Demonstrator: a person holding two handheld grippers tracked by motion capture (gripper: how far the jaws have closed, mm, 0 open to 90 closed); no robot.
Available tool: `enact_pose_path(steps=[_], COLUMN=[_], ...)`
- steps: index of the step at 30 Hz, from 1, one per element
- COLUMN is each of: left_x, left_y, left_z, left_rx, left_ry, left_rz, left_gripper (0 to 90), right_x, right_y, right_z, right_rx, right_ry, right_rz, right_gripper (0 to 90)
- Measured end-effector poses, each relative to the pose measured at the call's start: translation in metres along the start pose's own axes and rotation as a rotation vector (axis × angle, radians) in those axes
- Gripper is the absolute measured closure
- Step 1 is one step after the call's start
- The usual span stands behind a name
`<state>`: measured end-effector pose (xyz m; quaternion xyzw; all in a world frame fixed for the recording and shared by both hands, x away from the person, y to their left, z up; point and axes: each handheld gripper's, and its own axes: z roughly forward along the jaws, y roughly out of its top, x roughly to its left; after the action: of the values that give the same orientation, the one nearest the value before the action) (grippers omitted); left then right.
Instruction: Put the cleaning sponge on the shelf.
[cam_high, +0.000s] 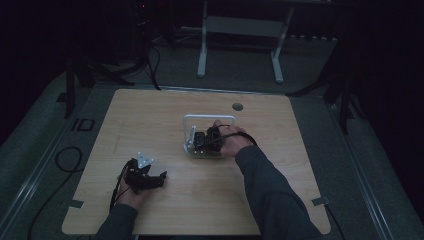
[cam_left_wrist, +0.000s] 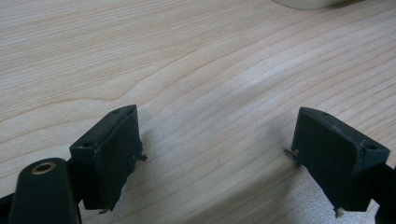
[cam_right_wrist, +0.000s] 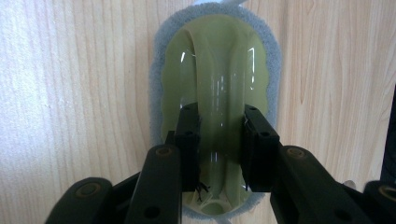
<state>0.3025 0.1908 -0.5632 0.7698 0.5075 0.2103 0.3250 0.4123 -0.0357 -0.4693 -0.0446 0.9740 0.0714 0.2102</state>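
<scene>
In the right gripper view, a scrubber (cam_right_wrist: 215, 56) lies flat on the wooden table: a translucent pale-green arched handle on a blue-grey sponge pad (cam_right_wrist: 158, 70). My right gripper (cam_right_wrist: 220, 113) is shut on that handle, one black jaw on each side. In the dim high view the right gripper (cam_high: 207, 140) is at the table's middle, held in a hand, beside a white frame-like thing (cam_high: 209, 118). My left gripper (cam_high: 159, 179) rests low at the table's front left. Up close, the left gripper (cam_left_wrist: 217, 121) stands open over bare wood with nothing between its jaws.
The wooden table (cam_high: 150, 115) has a round cable hole (cam_high: 237, 106) near its far edge. A pale object's edge (cam_left_wrist: 308, 3) peeks in at the top of the left gripper view. Beyond the table stand dark stands and a white desk frame (cam_high: 240, 30). Cables trail on the left floor.
</scene>
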Motion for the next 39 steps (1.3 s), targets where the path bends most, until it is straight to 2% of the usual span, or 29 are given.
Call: enact_pose_path(steps=[28,32,39], left_x=[-0.0001,0.0,-0.0001], left_y=[0.0,0.0,0.0], left_z=[0.0001,0.0,0.0], left_rx=[-0.001,0.0,0.001], left_ry=[0.0,0.001,0.0], left_rz=[-0.002,0.0,-0.001], left_gripper=[15.7,15.7,15.7], right_x=[-0.0034,-0.0026,-0.0051], right_y=[-0.0014,-0.0029,-0.007], right_z=[0.0029,0.0054,0.0013], right_rx=[0.021,0.041,0.015], right_ry=[-0.016,-0.041,-0.07], right_rz=[0.006,0.012,0.04], right_gripper=[70.5,64.6,59.0])
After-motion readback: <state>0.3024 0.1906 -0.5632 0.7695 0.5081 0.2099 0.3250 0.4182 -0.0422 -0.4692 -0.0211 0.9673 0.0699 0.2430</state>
